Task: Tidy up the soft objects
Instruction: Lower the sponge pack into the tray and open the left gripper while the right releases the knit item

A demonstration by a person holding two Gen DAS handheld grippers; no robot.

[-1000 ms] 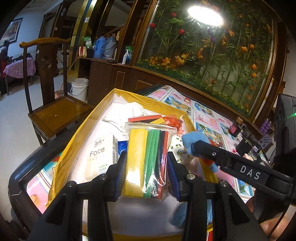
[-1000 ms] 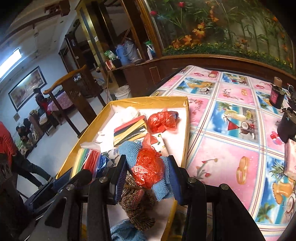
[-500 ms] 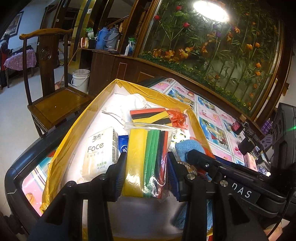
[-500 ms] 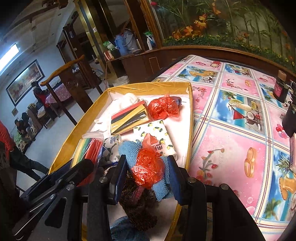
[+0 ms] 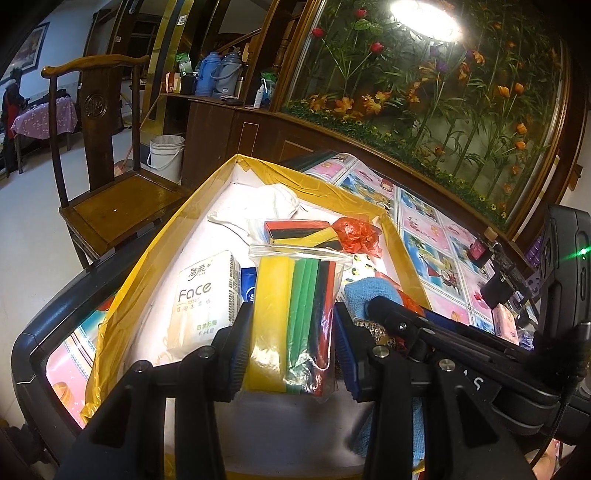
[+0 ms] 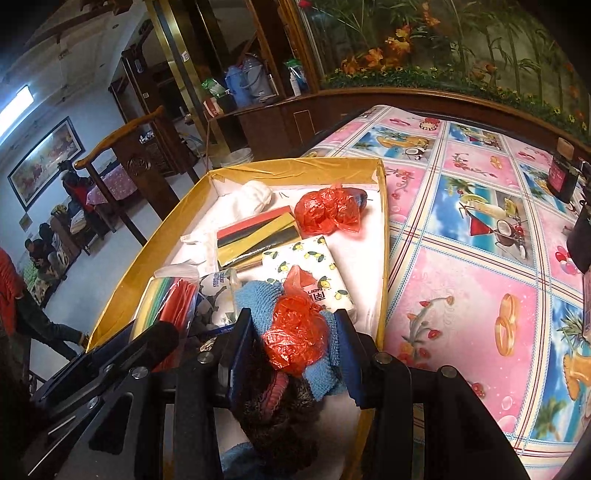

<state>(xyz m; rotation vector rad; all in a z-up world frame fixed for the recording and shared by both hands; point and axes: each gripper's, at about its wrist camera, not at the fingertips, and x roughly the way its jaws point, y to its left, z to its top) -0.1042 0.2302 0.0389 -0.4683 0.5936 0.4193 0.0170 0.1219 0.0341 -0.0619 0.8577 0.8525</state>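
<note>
Lighting uneven indoors. A round lamp reflection (image 5: pixel 424 14) blows out to white glare on the glass flower panel (image 5: pixel 424 103) in the left wrist view; a ceiling strip light (image 6: pixel 14 105) glows at the far left of the right wrist view. Below the panel, the yellow-edged tray (image 5: pixel 147 254) is well lit and colours read clearly. The black claw bodies nearest the lens fall into shadow. Strong fisheye curvature bends edges; corners vignette to black. Focus acceptable centrally, softer outward.

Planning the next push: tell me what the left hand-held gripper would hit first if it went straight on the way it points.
Probably the striped foam block lying just beyond the bagged foam sheets that the left hand-held gripper grips; the red plastic bag sits beside it. Depth is unclear.
</note>
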